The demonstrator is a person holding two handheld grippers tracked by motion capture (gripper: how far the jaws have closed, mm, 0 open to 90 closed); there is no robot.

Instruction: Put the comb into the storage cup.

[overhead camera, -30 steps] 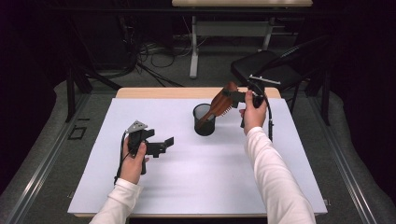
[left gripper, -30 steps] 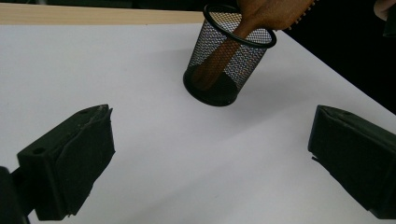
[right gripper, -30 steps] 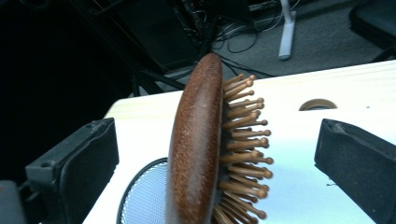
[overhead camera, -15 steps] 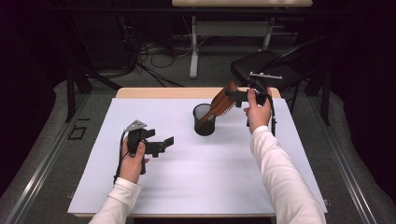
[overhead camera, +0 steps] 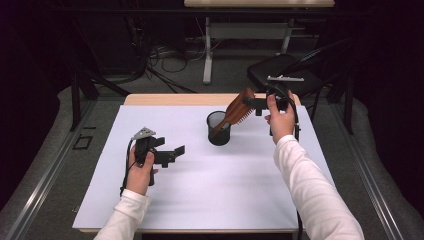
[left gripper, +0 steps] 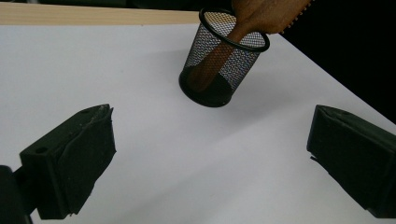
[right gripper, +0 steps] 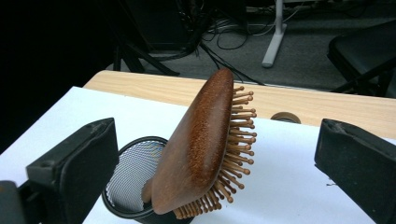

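My right gripper [overhead camera: 254, 103] sat raised over the far right part of the table [overhead camera: 200, 200], jaws spread wide. In the right gripper view the wooden hairbrush [right gripper: 201, 144] stood between the two jaws with clear gaps on both sides, so nothing was pinched. The brush's handle was down inside the black mesh cup [overhead camera: 218, 128], its head leaning out over the rim toward my right gripper, bristles facing right and down. In the left gripper view I could see the handle [left gripper: 215, 58] through the mesh, running slantwise to the cup's floor. The cup stood upright on the white sheet, near the far middle of the table.

My left gripper [overhead camera: 172, 152] was at the near left, low over the sheet, well apart from the cup. Its jaws were spread too, with bare white sheet between them. It pointed toward the cup, which showed at the top of its own view. Left hand [overhead camera: 140, 167] wrapped the grip; right hand [overhead camera: 281, 117] did the same.
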